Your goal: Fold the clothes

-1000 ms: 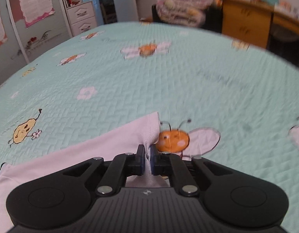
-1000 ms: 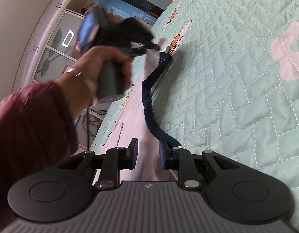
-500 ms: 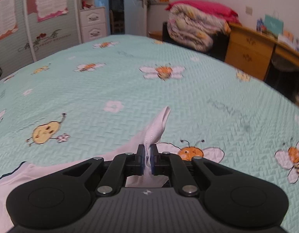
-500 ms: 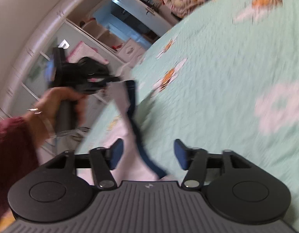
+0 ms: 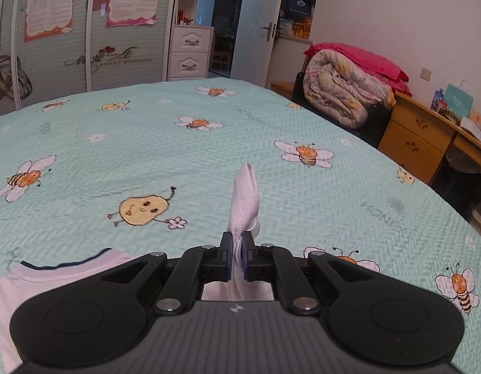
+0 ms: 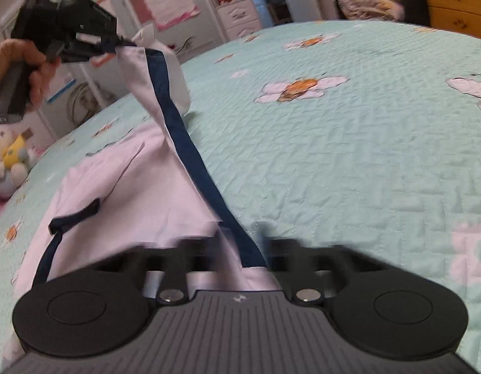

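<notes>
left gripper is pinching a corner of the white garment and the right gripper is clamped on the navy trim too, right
Not quite. The left gripper does pinch the white garment, but the right wrist view shows the right gripper open, its jaws spread either side of the navy trim.

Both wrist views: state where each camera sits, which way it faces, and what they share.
Left wrist: on the left gripper, facing across the bedspread toward the wardrobe and door; only its fingers show, shut on the white garment.
Right wrist: on the right gripper, blurred, looking along the navy trim; the person's hand shows holding the left gripper.
Shared: garment, bedspread, left gripper.
</notes>
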The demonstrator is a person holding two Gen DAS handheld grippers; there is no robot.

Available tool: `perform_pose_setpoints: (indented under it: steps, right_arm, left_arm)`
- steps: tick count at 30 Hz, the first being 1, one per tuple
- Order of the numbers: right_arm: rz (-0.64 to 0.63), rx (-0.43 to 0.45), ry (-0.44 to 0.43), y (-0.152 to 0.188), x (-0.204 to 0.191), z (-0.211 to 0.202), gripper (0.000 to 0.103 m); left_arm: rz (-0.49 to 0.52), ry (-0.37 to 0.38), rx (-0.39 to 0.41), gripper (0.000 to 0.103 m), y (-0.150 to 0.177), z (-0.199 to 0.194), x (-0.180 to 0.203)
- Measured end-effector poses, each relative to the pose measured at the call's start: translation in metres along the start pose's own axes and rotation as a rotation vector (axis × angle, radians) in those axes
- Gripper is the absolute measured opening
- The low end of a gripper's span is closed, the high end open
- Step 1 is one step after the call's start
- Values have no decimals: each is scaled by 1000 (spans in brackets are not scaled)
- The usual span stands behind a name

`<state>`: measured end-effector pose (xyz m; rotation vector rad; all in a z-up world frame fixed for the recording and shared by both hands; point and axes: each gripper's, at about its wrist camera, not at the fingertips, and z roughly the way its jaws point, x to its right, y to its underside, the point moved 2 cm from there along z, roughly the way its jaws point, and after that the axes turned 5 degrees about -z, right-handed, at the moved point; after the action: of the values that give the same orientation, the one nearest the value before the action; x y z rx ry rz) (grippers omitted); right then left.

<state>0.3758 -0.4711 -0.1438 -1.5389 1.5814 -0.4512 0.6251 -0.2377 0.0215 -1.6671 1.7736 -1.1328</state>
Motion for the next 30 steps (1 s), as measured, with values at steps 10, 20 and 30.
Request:
perform_pose_setpoints:
  steps: [10, 20, 30]
  right_arm:
    - [-240, 182, -168, -4, -94, -41, 2]
    - [-407, 76, -182, 35, -145, -9, 3]
    - [-334, 42, -201, 38, -134, 1, 30]
  left_arm:
    - [-191, -35, 190, 6, 23, -74, -111]
    - [-354, -214, 82, 6, 115, -54, -215]
    - [-541, -188, 228, 10, 155, -66, -233]
